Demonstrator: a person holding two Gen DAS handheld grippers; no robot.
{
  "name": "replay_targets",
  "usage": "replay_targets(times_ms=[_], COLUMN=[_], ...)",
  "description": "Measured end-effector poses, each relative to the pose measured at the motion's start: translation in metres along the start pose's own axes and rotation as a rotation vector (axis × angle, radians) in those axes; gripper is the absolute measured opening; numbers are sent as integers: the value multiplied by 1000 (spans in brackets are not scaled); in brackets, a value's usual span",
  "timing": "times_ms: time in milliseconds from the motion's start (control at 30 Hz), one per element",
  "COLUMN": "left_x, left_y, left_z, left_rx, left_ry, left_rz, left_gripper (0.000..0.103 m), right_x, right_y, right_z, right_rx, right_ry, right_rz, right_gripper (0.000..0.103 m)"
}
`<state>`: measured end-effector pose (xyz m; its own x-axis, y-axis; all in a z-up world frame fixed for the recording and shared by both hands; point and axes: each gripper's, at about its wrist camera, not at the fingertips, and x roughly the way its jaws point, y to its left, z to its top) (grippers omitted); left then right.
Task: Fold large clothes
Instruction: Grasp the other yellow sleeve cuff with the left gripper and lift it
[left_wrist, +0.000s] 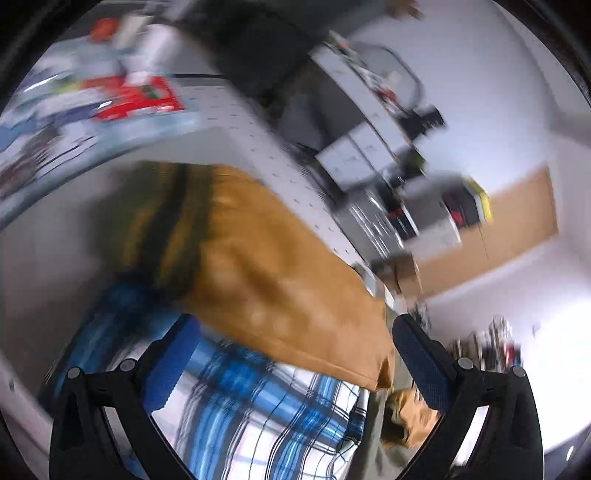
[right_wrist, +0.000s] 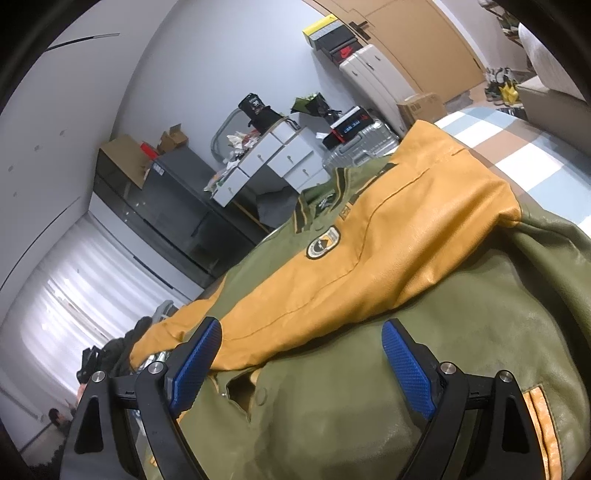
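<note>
Blue-padded right gripper (right_wrist: 301, 363) tilts down over the jacket (right_wrist: 369, 387), jaws spread, pinching nothing. Left gripper (left_wrist: 295, 365) (blurred) likewise gapes above the mustard sleeve (left_wrist: 280, 277).

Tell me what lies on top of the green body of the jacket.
A mustard-yellow sleeve lies folded diagonally across the green jacket body, above a round chest patch. Whatever the sleeve covers, including the rest of the jacket front, is hidden.

Each hand-held gripper (right_wrist: 301, 363) has black angular arms. Silver round screws sit at the joints. The fingers (right_wrist: 408, 369) carry blue knurled pads.
</note>
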<state>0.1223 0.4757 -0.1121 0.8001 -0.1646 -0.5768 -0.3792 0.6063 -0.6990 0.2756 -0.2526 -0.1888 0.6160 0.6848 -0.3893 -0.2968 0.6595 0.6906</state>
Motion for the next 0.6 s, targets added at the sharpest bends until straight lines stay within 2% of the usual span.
replay_targets(times_ms=[67,133,333,400,500,533,567,600], left_x=[22,42,28,31,41,42,41,41], left_y=[-1,7,18,14,10,7,6,4], left_z=[3,3,-2,-4,7,9,8,12], left_rx=[-3,-66,-271,-262,-181,-155,-129,-97], left_ry=[58,87,-95,-122,-120,-130,-149,-159], left_rz=[65,107,151,185,252,280,311,342], left_gripper=[102,101,101,101,101,98,86,61], right_x=[1,0,1,1,2,2,1,1], right_y=[1,1,1,2,2,2,1,1], right_z=[0,-1,-2,-3,-3,-3,-3,-3], right_rx=[2,-2,-7,-6,-6,-6,-5,-3], right_ry=[0,-2,0,2,5,4,1,0], right_rz=[-10,-16,-38,-40,-41,-40,-41,-40], right_gripper=[90,90,90,90,90,90,90,90])
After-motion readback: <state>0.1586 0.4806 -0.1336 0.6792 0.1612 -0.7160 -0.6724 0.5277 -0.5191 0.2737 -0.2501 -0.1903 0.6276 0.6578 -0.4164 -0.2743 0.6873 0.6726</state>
